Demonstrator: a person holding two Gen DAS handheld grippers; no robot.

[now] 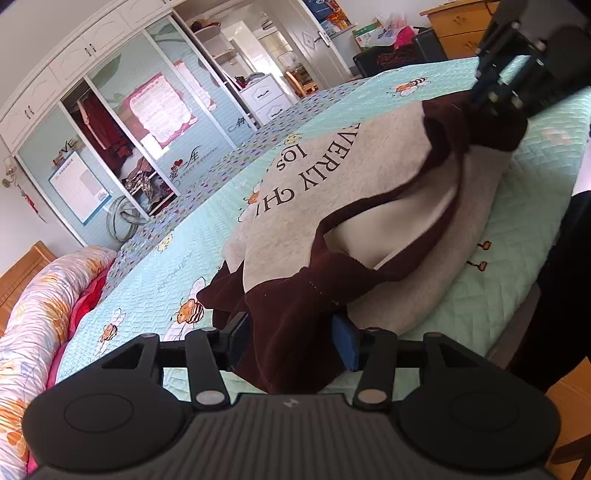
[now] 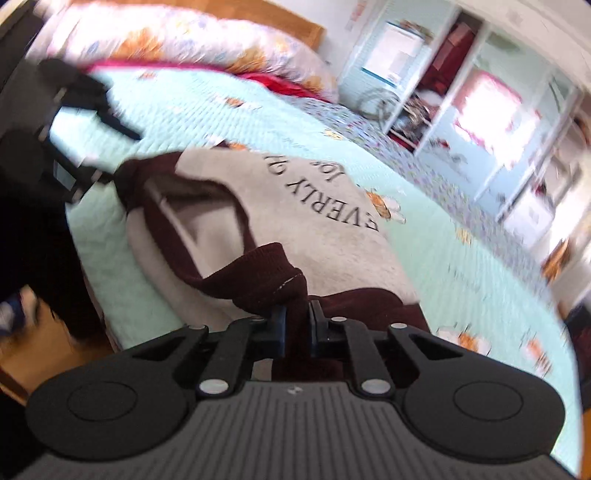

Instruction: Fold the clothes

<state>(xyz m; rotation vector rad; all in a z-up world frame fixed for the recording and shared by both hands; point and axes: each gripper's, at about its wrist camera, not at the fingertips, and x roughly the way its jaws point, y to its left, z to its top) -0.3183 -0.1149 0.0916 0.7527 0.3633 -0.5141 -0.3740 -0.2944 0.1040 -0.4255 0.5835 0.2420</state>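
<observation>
A grey sweater (image 1: 332,192) with dark maroon sleeves and black lettering lies bunched on the mint quilt (image 1: 177,258), close to the bed's near edge. My left gripper (image 1: 291,339) is open, and a maroon fold of the sweater hangs between its fingers. My right gripper (image 2: 297,325) is shut on a maroon ribbed edge of the sweater (image 2: 295,206), which rises from the quilt (image 2: 443,258) up into the narrow jaws. Each gripper shows in the other view: the right gripper (image 1: 495,99) at the far maroon end, the left gripper (image 2: 118,155) blurred at the other shoulder.
A rolled floral duvet (image 1: 44,317) lies along the headboard side of the bed. A white wardrobe (image 1: 110,122) with sliding doors stands beyond the bed, and a wooden dresser (image 1: 458,29) at the far end. A person's dark clothing (image 1: 569,277) is beside the bed's edge, above wooden floor.
</observation>
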